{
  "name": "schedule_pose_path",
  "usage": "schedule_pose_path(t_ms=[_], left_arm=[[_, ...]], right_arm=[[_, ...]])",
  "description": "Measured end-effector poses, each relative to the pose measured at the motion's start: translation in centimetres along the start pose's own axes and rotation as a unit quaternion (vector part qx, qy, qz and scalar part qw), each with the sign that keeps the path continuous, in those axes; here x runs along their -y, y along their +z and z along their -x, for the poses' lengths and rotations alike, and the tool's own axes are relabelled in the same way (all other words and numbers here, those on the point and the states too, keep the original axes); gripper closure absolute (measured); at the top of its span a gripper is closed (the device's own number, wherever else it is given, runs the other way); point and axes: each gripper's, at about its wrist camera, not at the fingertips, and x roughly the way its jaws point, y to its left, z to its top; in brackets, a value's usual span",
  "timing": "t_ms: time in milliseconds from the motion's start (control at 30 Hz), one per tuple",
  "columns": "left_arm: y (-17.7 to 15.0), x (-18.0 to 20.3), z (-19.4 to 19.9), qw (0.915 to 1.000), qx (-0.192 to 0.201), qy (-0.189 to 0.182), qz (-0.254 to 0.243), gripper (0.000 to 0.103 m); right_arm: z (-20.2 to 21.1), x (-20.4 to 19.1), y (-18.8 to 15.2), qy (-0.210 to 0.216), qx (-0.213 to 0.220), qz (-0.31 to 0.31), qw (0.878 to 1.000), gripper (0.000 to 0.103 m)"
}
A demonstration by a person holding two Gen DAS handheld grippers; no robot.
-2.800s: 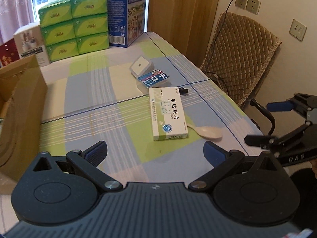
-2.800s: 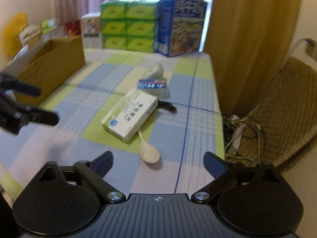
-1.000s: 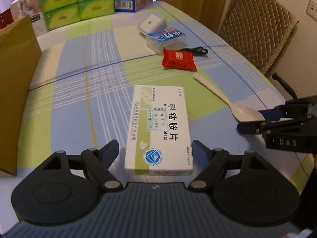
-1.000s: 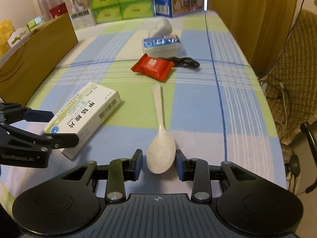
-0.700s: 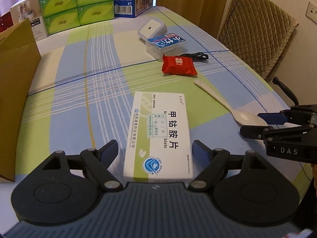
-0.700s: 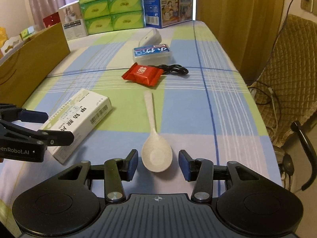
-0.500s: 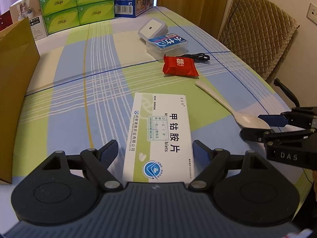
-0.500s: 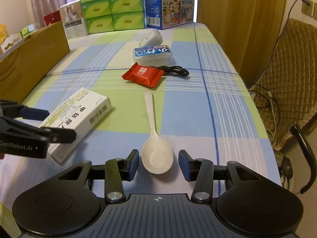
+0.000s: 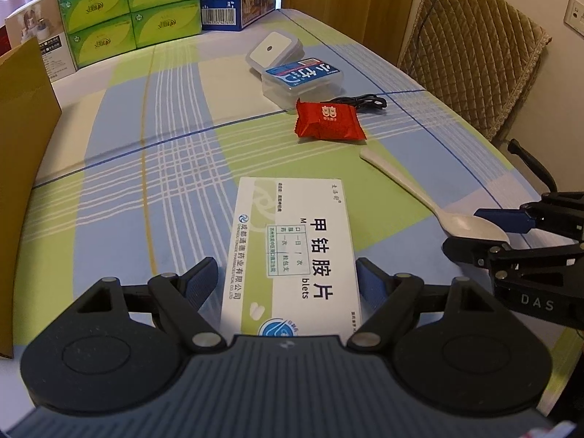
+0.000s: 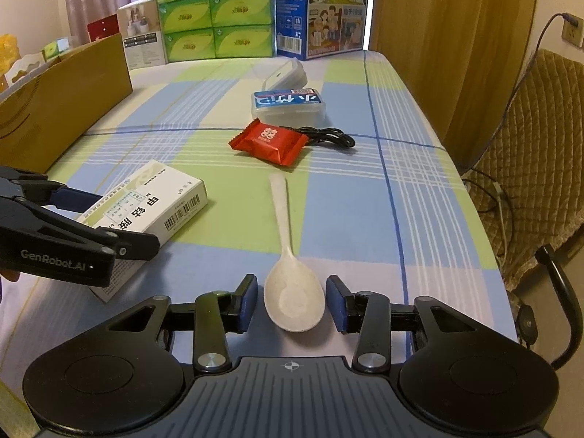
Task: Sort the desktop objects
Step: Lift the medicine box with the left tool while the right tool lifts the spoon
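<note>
White medicine box (image 9: 292,255) lies flat on the checked tablecloth (image 9: 175,168) between the left gripper's (image 9: 288,284) wide-spread pads, lined up for a squeeze across its width; the right gripper (image 10: 292,301) brackets the spoon (image 10: 292,277) bowl, pads narrow but apart, neither gripping

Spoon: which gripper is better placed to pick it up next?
Right. The right gripper is open with its fingers either side of the spoon's bowl. The left gripper is open around the medicine box, apart from the spoon.
</note>
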Motion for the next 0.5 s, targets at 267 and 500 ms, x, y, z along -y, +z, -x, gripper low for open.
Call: schedule_pose_path(t_ms=[267,500], left_arm=[[-0.21,0.04,-0.22,1.0000,-0.002,0.002,-0.003,0.027],[-0.11,0.05,-0.16,0.9999,-0.006,0.000,-0.011,0.036]], right_arm=[[-0.12,-0.08,-0.02,0.000,0.004,0.005,1.000,0.064],[-0.18,-0.32,-0.03,0.000,0.007,0.014,1.000,0.074]])
